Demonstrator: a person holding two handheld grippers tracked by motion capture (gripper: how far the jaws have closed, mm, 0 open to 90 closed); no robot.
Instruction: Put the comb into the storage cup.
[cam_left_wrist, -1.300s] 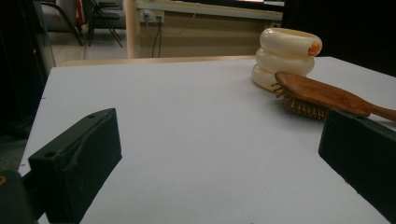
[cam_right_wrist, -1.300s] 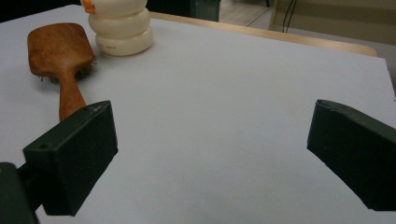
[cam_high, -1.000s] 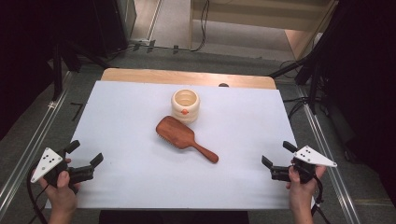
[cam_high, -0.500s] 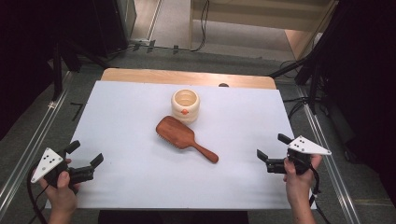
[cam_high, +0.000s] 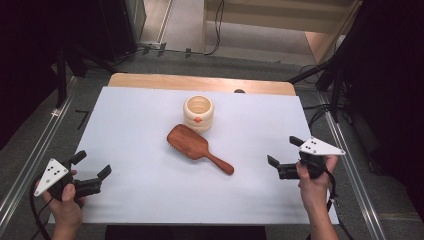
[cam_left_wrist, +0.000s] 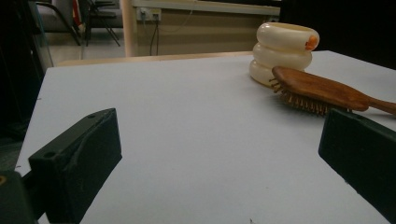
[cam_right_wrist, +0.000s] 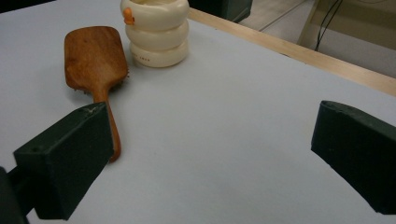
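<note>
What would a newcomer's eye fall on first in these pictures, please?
Probably the wooden brush, lying bristles down in the middle of the white table, handle towards the near right. Just behind its head stands a cream ringed cup with an orange spot. An open hand-held gripper waits at each near corner, left and right.
</note>
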